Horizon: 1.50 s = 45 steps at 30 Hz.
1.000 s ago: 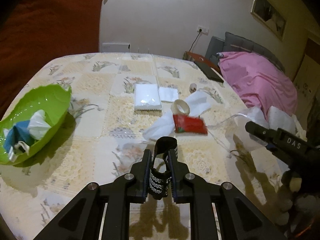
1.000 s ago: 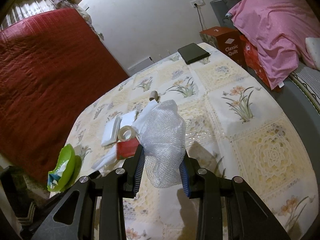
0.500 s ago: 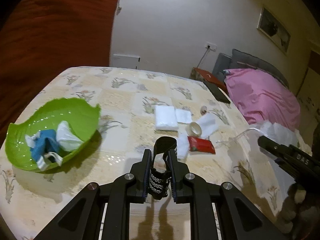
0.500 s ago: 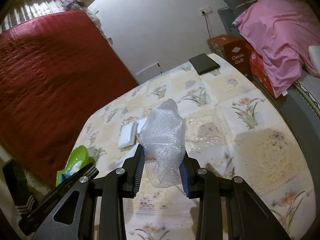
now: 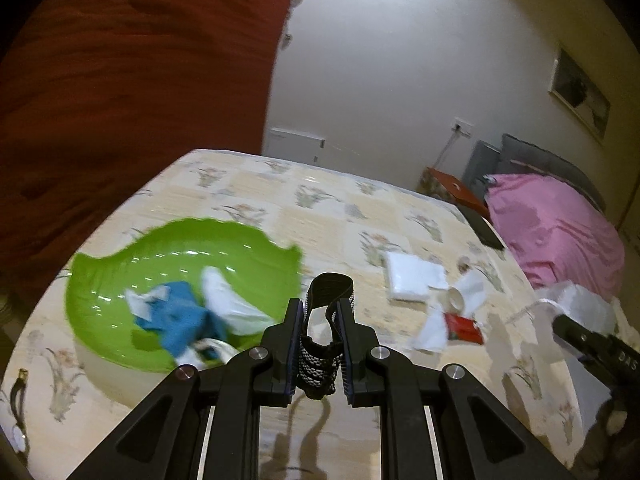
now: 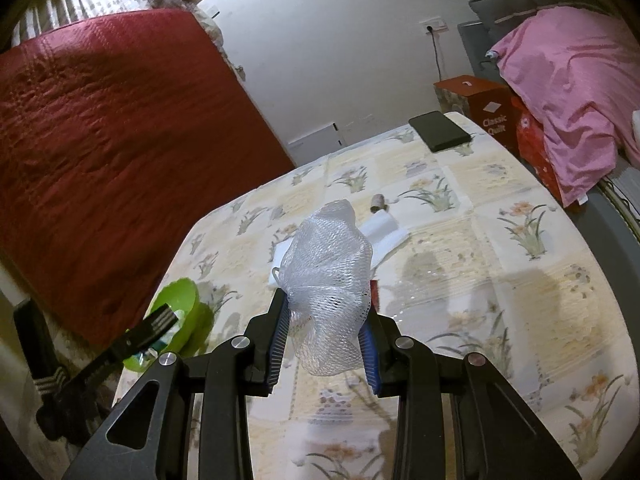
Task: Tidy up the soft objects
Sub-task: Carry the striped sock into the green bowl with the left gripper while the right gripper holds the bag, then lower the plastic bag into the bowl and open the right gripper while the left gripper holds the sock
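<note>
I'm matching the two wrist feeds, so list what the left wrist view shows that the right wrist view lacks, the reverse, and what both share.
Left wrist only: the black strap clamped in the left gripper, the blue and white cloths in the bowl, the tape roll.

Right wrist only: the white mesh clamped in the right gripper, the "Classic Quilt" box.

Both: the green bowl, the floral tablecloth, the pink blanket.
</note>
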### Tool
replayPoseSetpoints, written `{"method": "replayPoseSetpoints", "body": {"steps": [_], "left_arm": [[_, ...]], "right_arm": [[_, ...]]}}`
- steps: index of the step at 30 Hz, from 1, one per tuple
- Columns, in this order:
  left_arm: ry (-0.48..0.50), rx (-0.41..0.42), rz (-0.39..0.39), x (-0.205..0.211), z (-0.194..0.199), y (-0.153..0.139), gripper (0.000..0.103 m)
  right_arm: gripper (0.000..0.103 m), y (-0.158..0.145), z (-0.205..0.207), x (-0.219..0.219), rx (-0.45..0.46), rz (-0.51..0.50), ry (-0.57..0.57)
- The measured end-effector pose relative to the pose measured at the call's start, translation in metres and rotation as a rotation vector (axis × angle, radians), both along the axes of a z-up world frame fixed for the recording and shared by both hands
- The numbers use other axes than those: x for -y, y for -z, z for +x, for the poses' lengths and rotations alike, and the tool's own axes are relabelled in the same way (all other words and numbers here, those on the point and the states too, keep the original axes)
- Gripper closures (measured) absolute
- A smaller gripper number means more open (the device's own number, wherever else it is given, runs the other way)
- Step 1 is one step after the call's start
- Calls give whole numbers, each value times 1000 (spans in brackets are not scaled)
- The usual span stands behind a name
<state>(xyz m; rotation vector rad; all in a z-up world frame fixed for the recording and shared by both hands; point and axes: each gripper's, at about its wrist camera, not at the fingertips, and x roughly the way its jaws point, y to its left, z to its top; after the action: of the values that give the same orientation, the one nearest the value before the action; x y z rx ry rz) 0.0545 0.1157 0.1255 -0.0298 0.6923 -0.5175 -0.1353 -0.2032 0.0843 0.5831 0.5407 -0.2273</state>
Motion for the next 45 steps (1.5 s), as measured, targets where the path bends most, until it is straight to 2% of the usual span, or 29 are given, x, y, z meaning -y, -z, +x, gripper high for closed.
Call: {"method": "replayPoseSetpoints", "body": {"steps": [11, 13, 14, 15, 17, 21, 31, 35, 45], "left_arm": [[-119, 22, 9, -43, 31, 4, 83], [-145, 5, 13, -50, 38, 9, 66], [-164, 4, 11, -55, 41, 11, 48], [-180, 9, 6, -60, 42, 12, 36], [-207, 16, -4, -70, 44, 14, 31], [-231, 2, -6, -84, 46, 18, 25], [-273, -10, -13, -109, 47, 25, 19], [-294, -18, -32, -120, 46, 24, 10], [-324, 2, -42, -140, 43, 19, 9]], "right_arm": [[69, -2, 19, -28, -22, -26, -51], [69, -2, 24, -33, -28, -30, -61], [69, -1, 25, -35, -30, -31, -65], [69, -1, 27, -39, -34, -32, -71], [69, 0, 32, -46, -44, -37, -87], [69, 2, 40, -59, -54, -43, -117], [69, -2, 66, -100, -57, -67, -216], [69, -9, 81, -117, -42, -81, -261], [69, -20, 120, -167, -15, -124, -377]]}}
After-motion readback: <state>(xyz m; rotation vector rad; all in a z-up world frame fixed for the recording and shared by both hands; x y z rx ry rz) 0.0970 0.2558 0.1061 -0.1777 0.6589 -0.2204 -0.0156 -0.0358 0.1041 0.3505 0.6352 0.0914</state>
